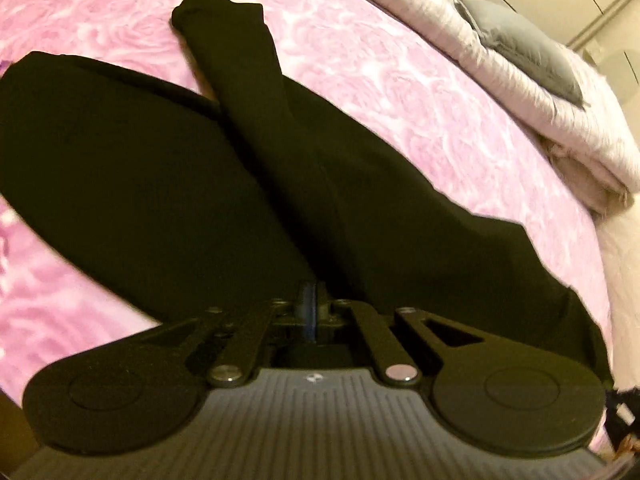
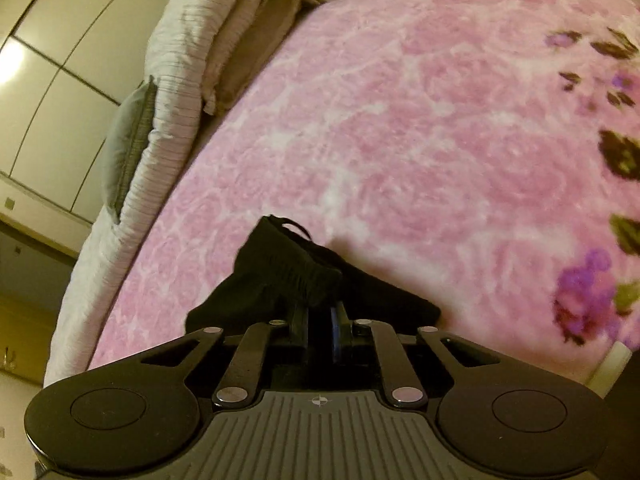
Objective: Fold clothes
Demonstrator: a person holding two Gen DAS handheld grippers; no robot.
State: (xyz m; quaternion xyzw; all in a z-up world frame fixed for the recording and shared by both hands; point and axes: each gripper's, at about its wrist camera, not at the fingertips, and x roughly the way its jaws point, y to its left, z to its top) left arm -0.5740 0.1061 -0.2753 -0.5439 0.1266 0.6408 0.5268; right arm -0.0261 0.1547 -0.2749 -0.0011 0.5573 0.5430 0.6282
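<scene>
- Pink rose-patterned blanket [image 2: 420,140] covered the bed, with a folded white quilt [image 1: 500,92] and a grey cushion [image 1: 528,52] along its edge.
- Black trousers [image 1: 160,184] lay spread across the blanket, one leg stretching away.
- Left gripper [image 1: 310,300] was pinched on the black fabric.
- Right gripper [image 2: 320,312] was clamped on the trousers' ribbed waistband [image 2: 296,268], lifting it off the blanket.

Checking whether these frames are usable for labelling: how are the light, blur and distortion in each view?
Left wrist view: warm dim light, strong fisheye bend, pink blanket smeared at the left edge, black garment almost without detail. Right wrist view: glare spot on the wardrobe doors, flower print blurred at the right, same curved edges.
</scene>
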